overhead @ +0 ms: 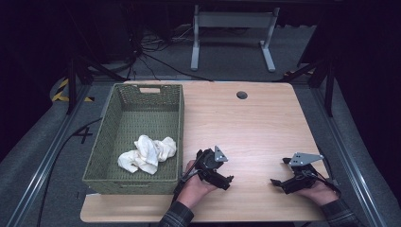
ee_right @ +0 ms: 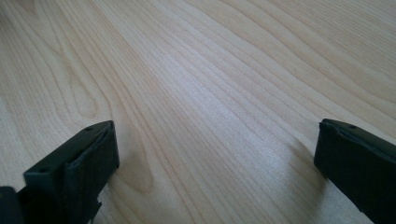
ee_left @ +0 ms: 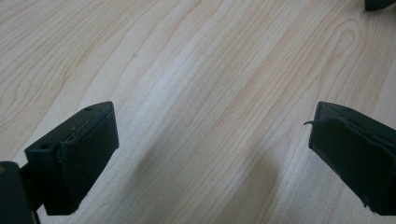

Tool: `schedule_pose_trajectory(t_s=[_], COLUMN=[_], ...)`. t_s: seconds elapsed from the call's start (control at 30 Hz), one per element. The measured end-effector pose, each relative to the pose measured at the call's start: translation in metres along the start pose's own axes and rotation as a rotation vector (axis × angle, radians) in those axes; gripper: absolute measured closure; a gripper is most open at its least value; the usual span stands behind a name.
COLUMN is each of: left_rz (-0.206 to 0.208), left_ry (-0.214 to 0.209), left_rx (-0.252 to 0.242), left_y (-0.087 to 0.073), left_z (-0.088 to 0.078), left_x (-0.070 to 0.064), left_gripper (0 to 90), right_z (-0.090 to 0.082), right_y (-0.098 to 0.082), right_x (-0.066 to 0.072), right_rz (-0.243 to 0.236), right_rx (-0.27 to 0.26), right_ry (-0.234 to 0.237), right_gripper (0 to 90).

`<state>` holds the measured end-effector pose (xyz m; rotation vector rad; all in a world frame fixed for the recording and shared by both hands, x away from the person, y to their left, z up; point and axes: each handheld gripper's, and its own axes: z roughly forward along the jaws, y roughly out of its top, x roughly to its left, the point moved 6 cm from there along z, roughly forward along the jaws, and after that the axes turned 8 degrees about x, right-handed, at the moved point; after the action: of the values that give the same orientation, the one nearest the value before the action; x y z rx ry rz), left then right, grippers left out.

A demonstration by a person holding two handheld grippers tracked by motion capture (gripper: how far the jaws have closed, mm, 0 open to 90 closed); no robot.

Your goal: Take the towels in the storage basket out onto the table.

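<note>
Woven green basket holds crumpled white cloth; table bare.

Your sleeves run off the bottom edge in the high view, so your arms are cut off. The basket's near wall hides the floor just behind it. How the crumpled white cloth is folded is too small to tell. The dark thing at the left gripper view's top corner is cropped
</note>
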<state>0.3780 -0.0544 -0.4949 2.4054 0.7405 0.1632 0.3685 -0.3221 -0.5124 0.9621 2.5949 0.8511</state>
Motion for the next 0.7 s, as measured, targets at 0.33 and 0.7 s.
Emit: schedule_pose_trajectory(t_s=[0.33,0.7], left_rz=[0.013,-0.004], left_ry=[0.013,0.003], left_rx=[0.008,0.015], left_y=[0.006,0.010], left_z=[-0.007,-0.012], left_x=[0.000,0.001], left_gripper=[2.9,3.2], right_z=[0.000,0.000], right_y=[0.000,0.000], right_x=[0.000,0.000], right_rz=[-0.003,-0.002], right_rx=[0.001,0.002], right_ry=[0.002,0.000], right_gripper=[0.4,0.2])
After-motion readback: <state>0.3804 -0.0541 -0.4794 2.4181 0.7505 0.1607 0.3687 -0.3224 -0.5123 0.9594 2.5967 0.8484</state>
